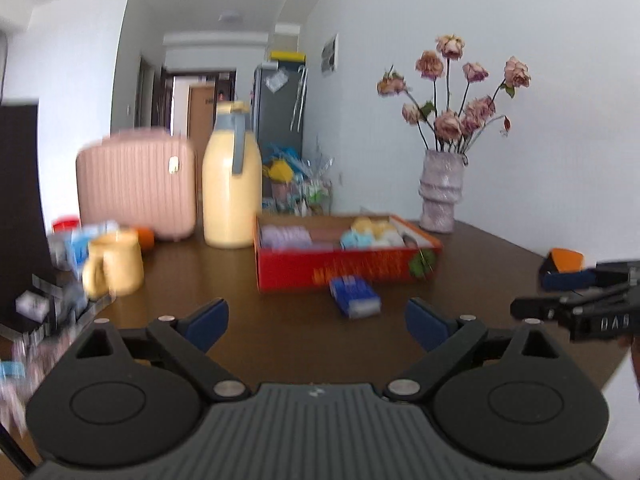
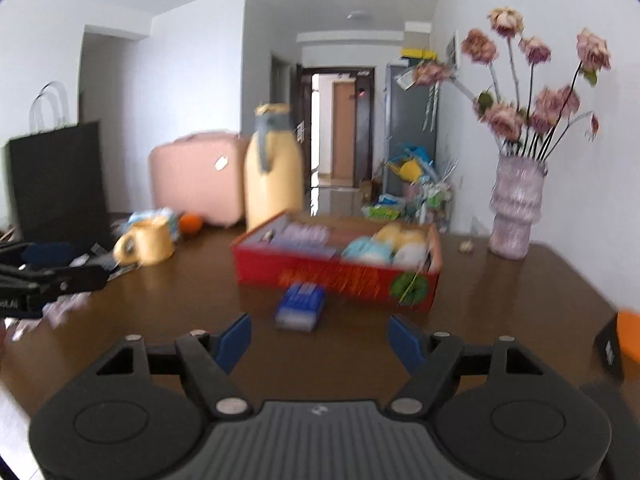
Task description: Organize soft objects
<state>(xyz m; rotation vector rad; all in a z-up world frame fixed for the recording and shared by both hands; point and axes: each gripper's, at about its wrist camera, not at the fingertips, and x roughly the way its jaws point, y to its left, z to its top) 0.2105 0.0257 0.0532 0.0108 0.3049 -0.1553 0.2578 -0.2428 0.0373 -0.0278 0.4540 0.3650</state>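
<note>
Left wrist view: box contents (image 1: 332, 236) are blurred
Blue packet (image 1: 354, 295): flat, before red box (image 1: 344, 268)
Left gripper (image 1: 316, 320): spread, empty
Right gripper (image 2: 320, 340): spread, empty

Both views were smeared with motion blur. The printing on the front of the red box (image 1: 344, 270) could not be read, and the soft rolls (image 2: 384, 246) inside it ran together into pale lumps — their number could not be told. The small blue packet (image 1: 354, 295) showed no legible label. The right gripper (image 1: 532, 294) was cut off by the left view's right edge; the left gripper (image 2: 90, 264) by the right view's left edge. The orange-topped object (image 2: 624, 338) was clipped too — what it was stayed unclear.
</note>
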